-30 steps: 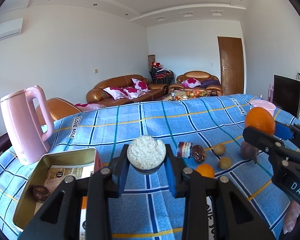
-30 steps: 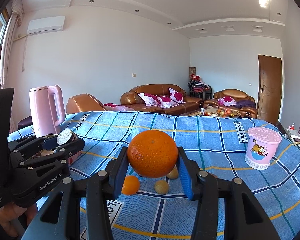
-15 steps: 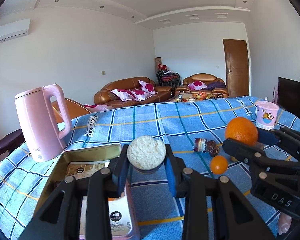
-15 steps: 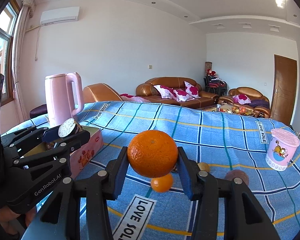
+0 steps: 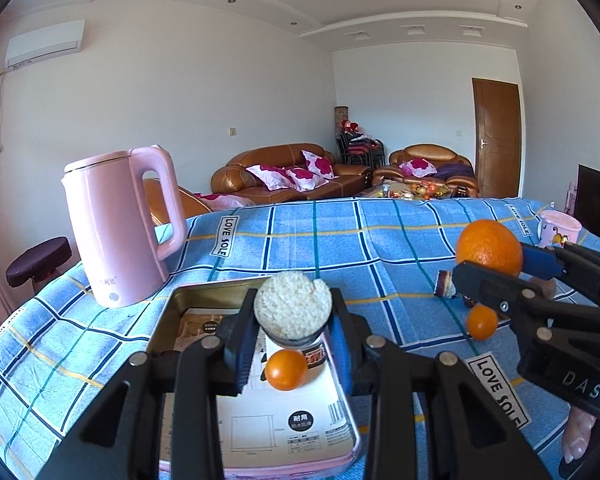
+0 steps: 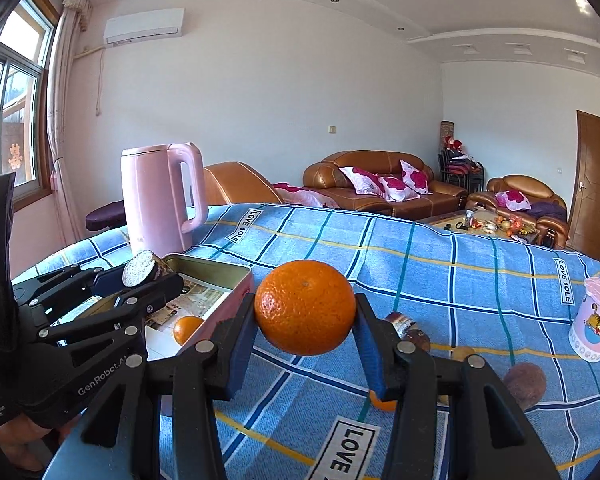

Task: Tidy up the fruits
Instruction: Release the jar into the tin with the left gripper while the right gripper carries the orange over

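The left tongs (image 5: 293, 350) point forward and a little downward, blue pads clamped on the sides of a small round white-topped piece (image 5: 293, 311) held off the surface. The right tongs (image 6: 305, 350) sit just beside them at a like tilt, pads pressed on either side of an orange (image 6: 305, 307). A hand (image 6: 10, 442) grips the left handle from below; fingertips (image 5: 576, 440) show under the right one.
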`<state>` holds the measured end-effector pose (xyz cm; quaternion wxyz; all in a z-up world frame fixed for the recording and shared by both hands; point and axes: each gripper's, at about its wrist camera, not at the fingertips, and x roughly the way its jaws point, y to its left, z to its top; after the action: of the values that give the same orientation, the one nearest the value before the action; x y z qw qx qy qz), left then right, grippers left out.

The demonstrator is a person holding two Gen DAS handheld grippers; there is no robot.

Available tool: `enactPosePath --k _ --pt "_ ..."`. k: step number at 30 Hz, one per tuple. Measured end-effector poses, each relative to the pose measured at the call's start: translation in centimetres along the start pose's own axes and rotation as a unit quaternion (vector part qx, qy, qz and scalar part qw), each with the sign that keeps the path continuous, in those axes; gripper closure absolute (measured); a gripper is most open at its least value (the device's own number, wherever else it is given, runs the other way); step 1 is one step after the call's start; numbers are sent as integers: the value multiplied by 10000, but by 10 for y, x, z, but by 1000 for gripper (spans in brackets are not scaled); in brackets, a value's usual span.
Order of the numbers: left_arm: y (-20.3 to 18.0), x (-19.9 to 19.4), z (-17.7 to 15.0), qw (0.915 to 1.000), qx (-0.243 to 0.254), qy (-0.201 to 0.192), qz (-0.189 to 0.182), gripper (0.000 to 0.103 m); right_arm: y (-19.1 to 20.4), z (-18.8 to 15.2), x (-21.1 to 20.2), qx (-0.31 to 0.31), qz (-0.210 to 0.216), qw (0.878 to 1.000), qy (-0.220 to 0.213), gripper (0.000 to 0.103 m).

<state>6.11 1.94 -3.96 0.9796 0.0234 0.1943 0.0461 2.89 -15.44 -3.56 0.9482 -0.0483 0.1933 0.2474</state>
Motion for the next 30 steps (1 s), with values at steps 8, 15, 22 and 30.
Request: enactPosePath --k 8,15,22,30 --pt "24 4 0 9996 -157 118 213 68 20 12 9 -243 166 9996 24 54" --pt "41 10 -4 9986 -221 309 365 68 34 18 20 -378 285 9988 86 54" --pt "59 20 -7 9968 -304 531 521 68 50 24 38 -456 477 9976 213 54" --pt "78 38 -10 9935 -364 906 581 68 72 26 74 -601 712 9942 530 54"
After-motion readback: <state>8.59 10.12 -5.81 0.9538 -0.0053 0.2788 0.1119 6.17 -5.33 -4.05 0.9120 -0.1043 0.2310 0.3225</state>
